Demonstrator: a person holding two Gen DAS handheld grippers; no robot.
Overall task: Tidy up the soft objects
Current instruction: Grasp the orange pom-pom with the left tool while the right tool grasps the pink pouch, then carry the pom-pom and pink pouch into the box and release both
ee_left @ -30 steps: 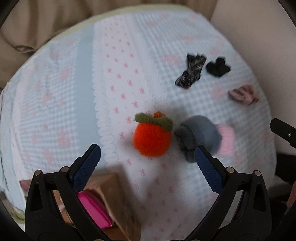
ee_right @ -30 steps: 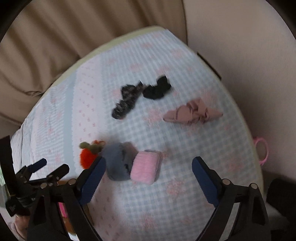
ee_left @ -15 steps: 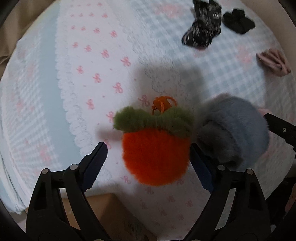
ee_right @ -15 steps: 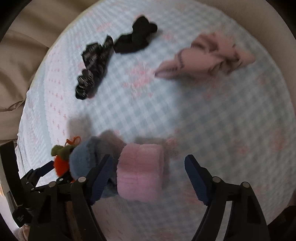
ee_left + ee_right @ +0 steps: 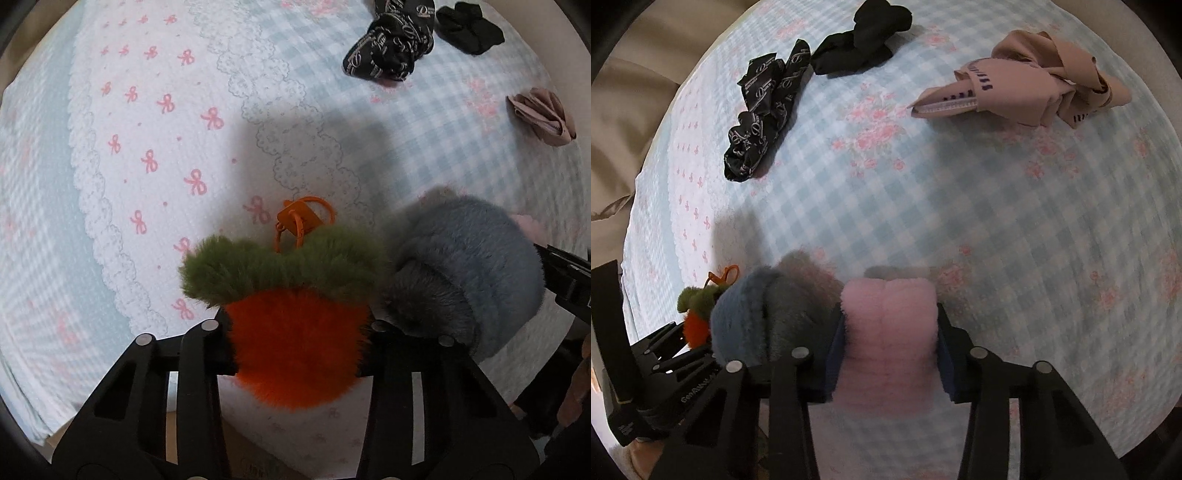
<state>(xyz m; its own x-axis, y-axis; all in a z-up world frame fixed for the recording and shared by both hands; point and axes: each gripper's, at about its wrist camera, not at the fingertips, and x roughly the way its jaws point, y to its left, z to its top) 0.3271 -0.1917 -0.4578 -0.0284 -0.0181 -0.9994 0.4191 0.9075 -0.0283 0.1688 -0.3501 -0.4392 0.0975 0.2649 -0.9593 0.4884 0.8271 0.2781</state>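
Observation:
My left gripper (image 5: 295, 339) is shut on a fluffy orange plush with a green top (image 5: 291, 325) and an orange clip, lying on the bed. A grey-blue fluffy piece (image 5: 469, 269) lies right beside it. My right gripper (image 5: 890, 354) is shut on a pink fluffy piece (image 5: 890, 332) that touches the grey-blue one (image 5: 768, 310). The orange plush (image 5: 696, 325) and the left gripper show at the lower left of the right wrist view.
The bed has a blue checked cover (image 5: 923, 206) with a white bow-print band (image 5: 155, 140). A black printed scrunchie (image 5: 764, 107), a black sock (image 5: 864, 40) and a beige knotted cloth (image 5: 1030, 85) lie further back. A cardboard box (image 5: 258, 458) sits under the left gripper.
Both grippers moved down and forward onto the fluffy items and closed: the left on the orange plush, the right on the pink piece.

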